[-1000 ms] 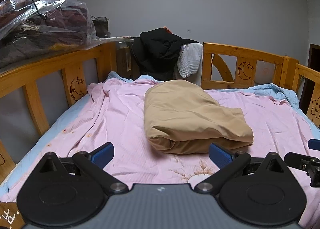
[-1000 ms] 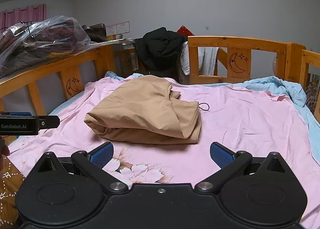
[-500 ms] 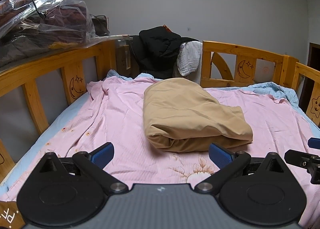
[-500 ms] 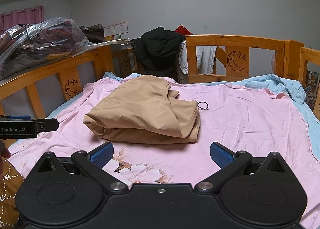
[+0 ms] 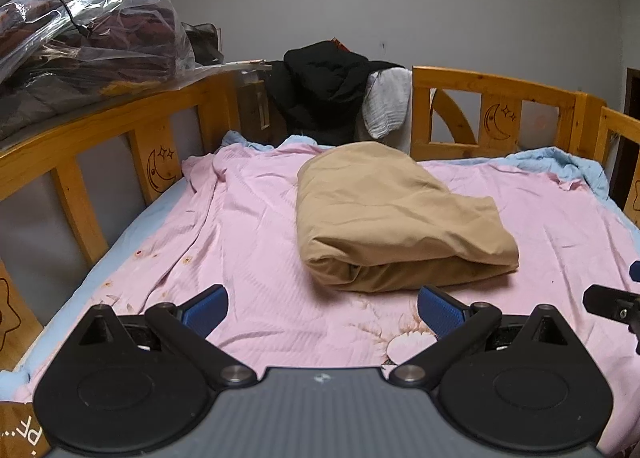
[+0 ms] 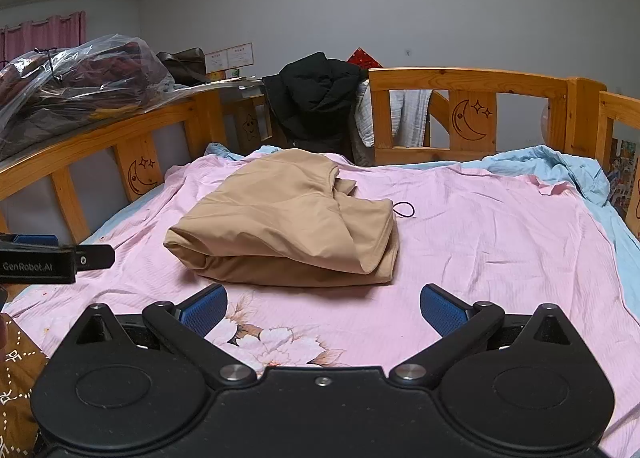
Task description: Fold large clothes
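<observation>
Plastic bag (image 5: 80, 54) stuffed with dark bedding sits at upper left of the left wrist view, on the ledge above the wooden bed rail (image 5: 100, 126) with its moon-and-star carving. Pink sheet (image 5: 240, 226) covers the mattress across the middle of the frame, creased toward the left rail, floral print near the bottom centre. Left gripper (image 5: 322, 306) at lower centre, jaws spread wide, blue pads (image 5: 206, 308) empty and apart from the cloth, hovering over the sheet. Tan garment (image 5: 392, 218) lies folded in a thick bundle at centre, just beyond the gripper's right pad, resting on the sheet. Black jacket (image 5: 324, 90) hangs over the headboard at upper centre, a white cloth (image 5: 386, 102) beside it. Blue sheet edge (image 5: 560, 166) shows at the right, under the pink. Tip of the right gripper (image 5: 612, 304) enters at the right edge. In the right wrist view, the left gripper's body (image 6: 52, 260) pokes in at the left edge; the tan garment (image 6: 288, 226) lies centre-left on the pink sheet (image 6: 500, 242); a small dark loop (image 6: 405, 210) lies just right of it on the sheet. Right gripper (image 6: 324, 306) at lower centre, jaws wide apart, holding nothing.
</observation>
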{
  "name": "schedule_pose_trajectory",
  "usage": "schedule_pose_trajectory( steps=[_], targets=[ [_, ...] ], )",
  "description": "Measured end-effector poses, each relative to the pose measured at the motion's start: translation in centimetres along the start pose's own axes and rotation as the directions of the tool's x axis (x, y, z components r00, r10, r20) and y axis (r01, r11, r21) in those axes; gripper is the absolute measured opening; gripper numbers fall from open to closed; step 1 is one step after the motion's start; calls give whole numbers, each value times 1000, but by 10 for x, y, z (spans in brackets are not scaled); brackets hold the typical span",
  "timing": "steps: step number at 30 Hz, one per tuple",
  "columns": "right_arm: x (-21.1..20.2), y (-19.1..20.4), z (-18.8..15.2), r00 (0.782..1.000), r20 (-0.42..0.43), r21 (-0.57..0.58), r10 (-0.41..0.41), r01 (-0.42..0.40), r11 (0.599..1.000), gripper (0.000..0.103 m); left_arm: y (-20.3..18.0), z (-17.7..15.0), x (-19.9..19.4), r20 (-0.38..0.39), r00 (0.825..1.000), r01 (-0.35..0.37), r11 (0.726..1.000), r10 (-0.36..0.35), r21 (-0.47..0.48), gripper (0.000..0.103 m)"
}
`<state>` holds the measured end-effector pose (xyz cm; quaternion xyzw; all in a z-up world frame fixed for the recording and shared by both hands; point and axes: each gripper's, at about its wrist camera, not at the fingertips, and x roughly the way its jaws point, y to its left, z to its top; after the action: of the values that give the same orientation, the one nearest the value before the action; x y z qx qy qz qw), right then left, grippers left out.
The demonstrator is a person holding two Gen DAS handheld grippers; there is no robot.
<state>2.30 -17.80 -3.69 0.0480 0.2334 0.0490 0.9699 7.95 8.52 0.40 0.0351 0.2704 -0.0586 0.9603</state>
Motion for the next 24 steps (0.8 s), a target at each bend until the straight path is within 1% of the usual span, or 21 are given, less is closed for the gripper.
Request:
schedule_pose_trajectory(
  steps=[24],
  targets=[
    [0, 0, 0, 1000, -1, 1, 0, 0, 1000, 102, 5, -2, 2, -15, 1000, 11, 1000, -11, -18, 102]
  ],
)
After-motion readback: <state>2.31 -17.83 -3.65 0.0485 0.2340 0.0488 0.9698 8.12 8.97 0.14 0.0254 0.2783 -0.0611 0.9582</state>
